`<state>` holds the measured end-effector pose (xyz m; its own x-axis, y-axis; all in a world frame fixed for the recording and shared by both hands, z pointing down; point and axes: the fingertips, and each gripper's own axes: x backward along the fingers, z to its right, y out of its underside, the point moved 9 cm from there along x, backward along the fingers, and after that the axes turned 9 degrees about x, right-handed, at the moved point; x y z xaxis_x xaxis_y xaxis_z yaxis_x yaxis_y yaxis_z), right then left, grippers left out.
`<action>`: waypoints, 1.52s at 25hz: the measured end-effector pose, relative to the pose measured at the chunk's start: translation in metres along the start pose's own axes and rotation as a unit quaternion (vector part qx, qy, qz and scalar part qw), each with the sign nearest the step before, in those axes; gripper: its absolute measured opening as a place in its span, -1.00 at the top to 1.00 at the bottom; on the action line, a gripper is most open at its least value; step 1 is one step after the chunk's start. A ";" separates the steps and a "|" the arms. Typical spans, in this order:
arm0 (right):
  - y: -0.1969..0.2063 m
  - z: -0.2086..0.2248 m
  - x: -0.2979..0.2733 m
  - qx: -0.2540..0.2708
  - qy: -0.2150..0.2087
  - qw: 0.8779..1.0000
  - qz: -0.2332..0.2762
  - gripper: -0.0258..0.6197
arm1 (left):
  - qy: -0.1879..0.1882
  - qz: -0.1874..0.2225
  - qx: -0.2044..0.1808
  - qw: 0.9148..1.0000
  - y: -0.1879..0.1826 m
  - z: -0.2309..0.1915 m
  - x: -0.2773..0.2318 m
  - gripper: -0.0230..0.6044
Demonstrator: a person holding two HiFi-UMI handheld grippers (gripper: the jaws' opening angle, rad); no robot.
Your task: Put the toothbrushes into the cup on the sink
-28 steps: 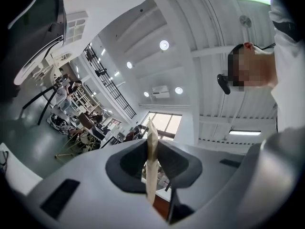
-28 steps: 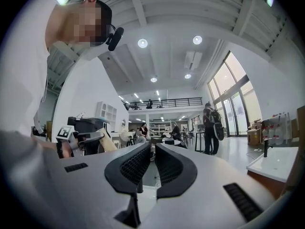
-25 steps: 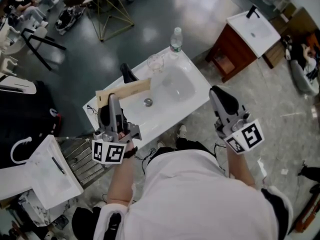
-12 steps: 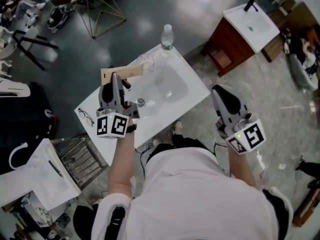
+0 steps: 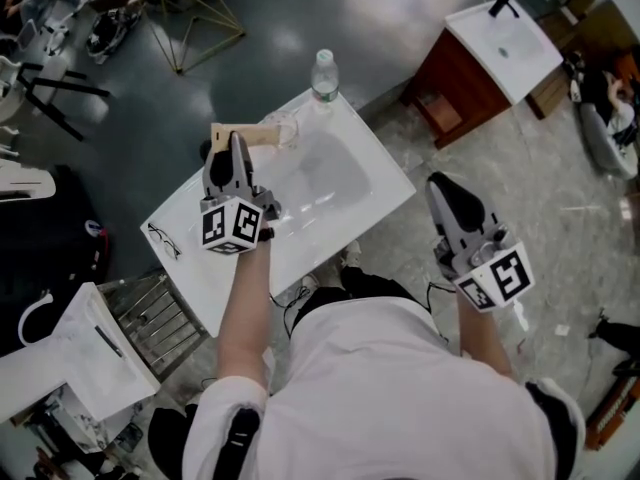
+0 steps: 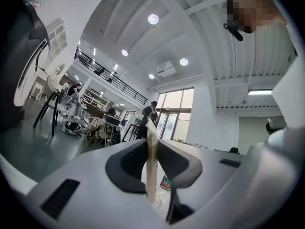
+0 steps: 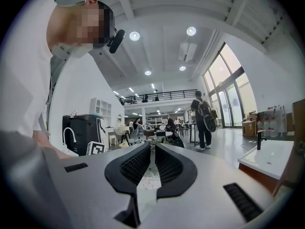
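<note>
My left gripper (image 5: 236, 150) is shut on a flat tan toothbrush pack (image 5: 248, 133), held over the back left of the white sink (image 5: 385, 183). In the left gripper view the pack (image 6: 151, 161) stands edge-on, pinched between the two dark pads of that gripper (image 6: 151, 144). A clear cup (image 5: 285, 128) stands on the sink's back rim, just right of the pack's end. Off the sink's right side, over the floor, my right gripper (image 5: 445, 186) hangs shut with nothing in it; its ribbed pads meet in the right gripper view (image 7: 152, 151).
A water bottle (image 5: 322, 73) stands at the sink's far corner behind the cup. A pair of glasses (image 5: 163, 240) lies on the counter's left end. A second sink on a wooden cabinet (image 5: 505, 43) is at the upper right. A white stand (image 5: 75, 363) sits lower left.
My left gripper has carried the tan pack forward across the sink, from its near left edge up to beside the cup. The right gripper has stayed at about the same spot.
</note>
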<state>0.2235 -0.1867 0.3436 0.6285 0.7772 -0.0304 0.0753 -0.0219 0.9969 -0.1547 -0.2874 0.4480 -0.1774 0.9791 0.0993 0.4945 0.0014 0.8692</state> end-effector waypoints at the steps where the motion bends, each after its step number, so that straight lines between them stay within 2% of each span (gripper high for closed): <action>1: 0.001 0.003 0.000 -0.001 0.001 1.000 -0.001 0.75 | -0.004 -0.005 0.000 1.000 0.005 -0.002 -0.004 0.73; 9: 0.011 0.031 0.004 -0.004 0.019 1.000 -0.018 0.75 | -0.034 -0.037 0.009 0.999 0.042 -0.014 -0.028 0.73; 20: 0.019 0.050 -0.004 -0.011 0.016 0.999 -0.028 0.75 | -0.069 -0.072 0.071 0.992 0.079 -0.025 -0.041 0.72; 23: 0.021 0.054 -0.005 -0.014 0.014 0.999 -0.027 0.75 | -0.076 -0.085 0.077 0.991 0.084 -0.027 -0.042 0.72; 25: 0.021 0.055 -0.006 -0.015 0.010 1.000 -0.025 0.75 | -0.083 -0.091 0.083 0.989 0.087 -0.029 -0.041 0.67; 28: 0.022 0.056 -0.009 -0.015 0.004 1.000 -0.025 0.75 | -0.086 -0.088 0.095 0.988 0.086 -0.029 -0.038 0.40; 30: 0.023 0.056 -0.011 -0.016 -0.002 1.000 -0.025 0.75 | -0.087 -0.087 0.095 0.988 0.084 -0.027 -0.037 0.30; 38: 0.020 0.051 -0.021 -0.018 -0.029 0.999 -0.012 0.75 | -0.087 -0.071 0.087 0.990 0.069 -0.015 -0.025 0.23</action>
<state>0.2516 -0.2354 0.3606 0.6706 0.7395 -0.0577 0.0639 0.0199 0.9978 -0.1292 -0.3151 0.5126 -0.1130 0.9868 -0.1163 0.6175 0.1614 0.7698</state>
